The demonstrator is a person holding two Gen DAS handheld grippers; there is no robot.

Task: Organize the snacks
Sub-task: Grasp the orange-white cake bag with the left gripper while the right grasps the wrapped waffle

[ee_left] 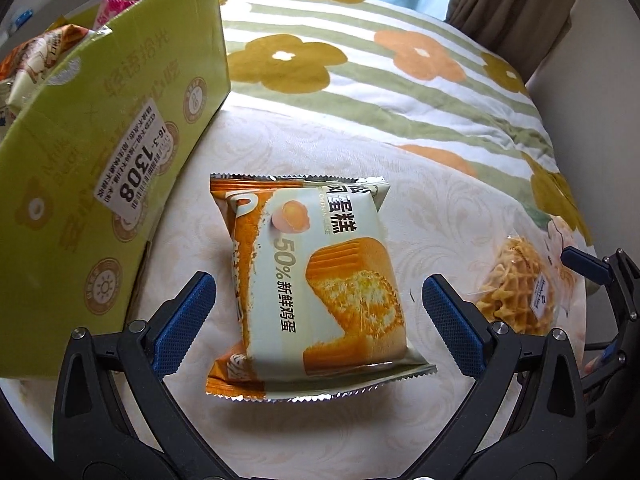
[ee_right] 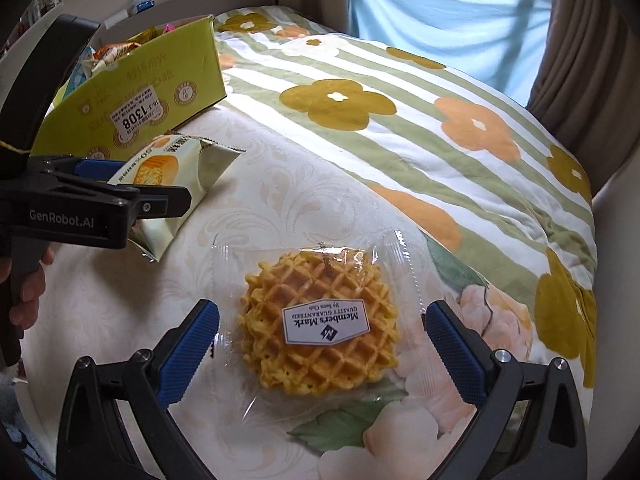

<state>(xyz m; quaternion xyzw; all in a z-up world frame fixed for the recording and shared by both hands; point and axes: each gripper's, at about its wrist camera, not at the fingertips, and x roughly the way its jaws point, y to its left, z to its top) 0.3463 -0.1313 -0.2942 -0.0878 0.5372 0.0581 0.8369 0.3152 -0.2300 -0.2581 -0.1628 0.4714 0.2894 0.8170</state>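
Left gripper [ee_left: 316, 304]: jaws spread, cake packet [ee_left: 316, 280] lying between them at frame centre. Right gripper [ee_right: 322, 334]: jaws spread, straddling wrapped waffle [ee_right: 320, 324]. Green snack box [ee_left: 100, 152]: upper left.

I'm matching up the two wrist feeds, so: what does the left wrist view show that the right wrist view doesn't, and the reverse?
Only the left wrist view shows the cake pack's whole printed front, lying between the open left gripper's fingers. Only the right wrist view shows the waffle's label and full clear wrapper between the open right gripper's fingers, plus the person's hand. Both show the green box with snacks inside and the flowered quilt.
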